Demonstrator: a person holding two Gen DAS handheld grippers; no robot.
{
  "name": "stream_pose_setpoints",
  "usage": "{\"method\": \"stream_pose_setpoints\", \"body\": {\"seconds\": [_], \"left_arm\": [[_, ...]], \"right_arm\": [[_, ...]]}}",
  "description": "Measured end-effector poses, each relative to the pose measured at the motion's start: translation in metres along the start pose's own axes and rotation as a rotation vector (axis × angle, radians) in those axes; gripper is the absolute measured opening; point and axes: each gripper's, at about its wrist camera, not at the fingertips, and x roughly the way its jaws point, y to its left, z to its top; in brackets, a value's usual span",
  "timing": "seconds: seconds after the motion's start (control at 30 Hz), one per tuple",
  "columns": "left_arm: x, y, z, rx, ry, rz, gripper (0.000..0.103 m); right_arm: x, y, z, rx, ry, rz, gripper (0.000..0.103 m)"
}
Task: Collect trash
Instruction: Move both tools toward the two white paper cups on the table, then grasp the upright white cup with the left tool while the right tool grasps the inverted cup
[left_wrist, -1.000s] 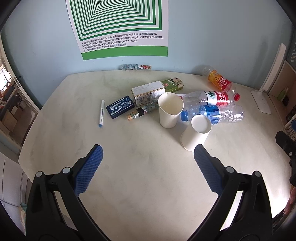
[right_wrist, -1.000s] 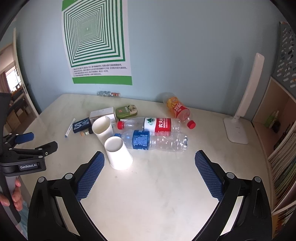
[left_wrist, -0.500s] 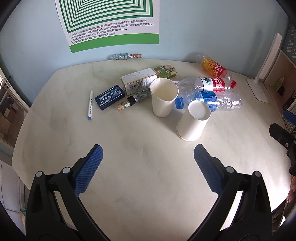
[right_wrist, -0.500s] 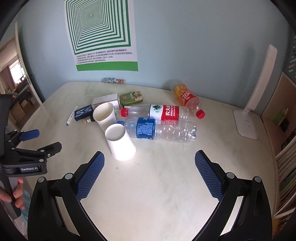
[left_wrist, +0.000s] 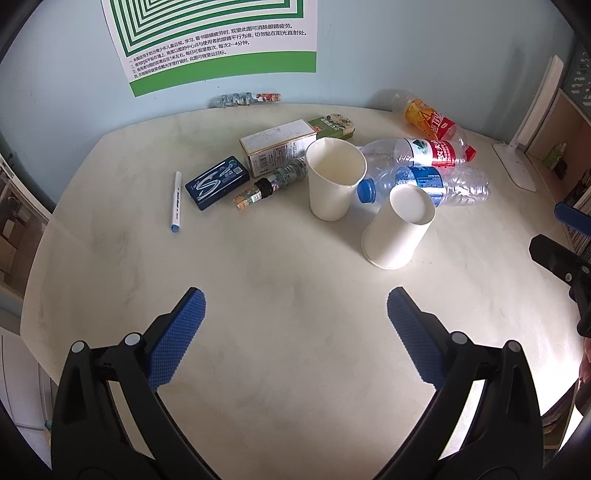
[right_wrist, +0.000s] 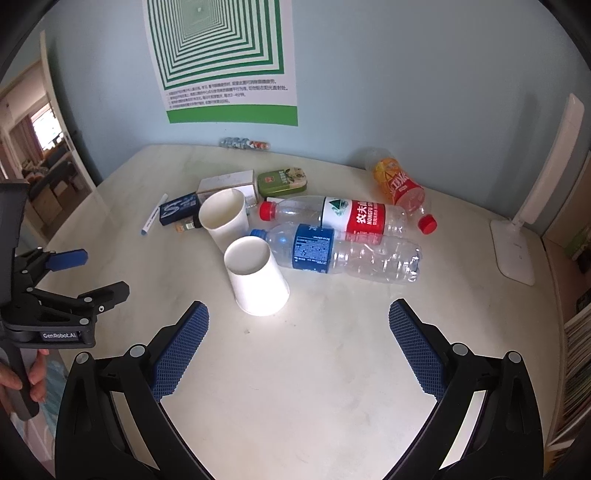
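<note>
Left gripper (left_wrist: 295, 314): jaws spread wide, empty, above the bare near part of the table (left_wrist: 295, 369)
Right gripper (right_wrist: 297, 321): jaws wide apart, holding nothing, over the table just short of the near cup
Near cup (right_wrist: 256, 280): paper, upside down, tilted, its top leaning on the blue bottle
Far cup (right_wrist: 225, 218): paper, upright, mouth open, just behind the near cup
Blue bottle (right_wrist: 340, 254): clear, blue cap and label, lying on its side, cap toward the cups
Red bottle (right_wrist: 332, 216): clear, red cap and label, lying just behind the blue bottle
Orange bottle (right_wrist: 400, 188): on its side near the wall, red cap toward the lamp (right_wrist: 532, 199)
Left of the cups: white box (left_wrist: 277, 146), green tin (left_wrist: 334, 125), dark blue case (left_wrist: 216, 182), small vial (left_wrist: 271, 182), pen (left_wrist: 176, 203)
By the wall: a small row of items (left_wrist: 247, 99), too small to tell what
Hand (right_wrist: 22, 376): grips the left gripper's handle at the table's left edge
</note>
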Motion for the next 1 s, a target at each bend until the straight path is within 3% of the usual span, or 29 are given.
{"method": "stream_pose_setpoints", "body": {"seconds": [0.53,0.63,0.77,1.0], "left_arm": [[0.013,0.014,-0.003,0.053,0.007,-0.050,0.097],[0.016,0.012,0.003,0.094,0.000,-0.064,0.097],[0.026,0.007,0.014,0.159,0.006,-0.020,0.097],[0.047,-0.004,0.038,0.293,0.010,-0.049,0.097]], "right_arm": [[0.016,0.005,0.003,-0.062,0.029,0.058,0.097],[0.022,0.006,0.005,-0.094,0.039,0.079,0.097],[0.030,0.008,0.008,-0.142,0.046,0.134,0.097],[0.051,0.017,0.009,-0.249,0.077,0.238,0.097]]}}
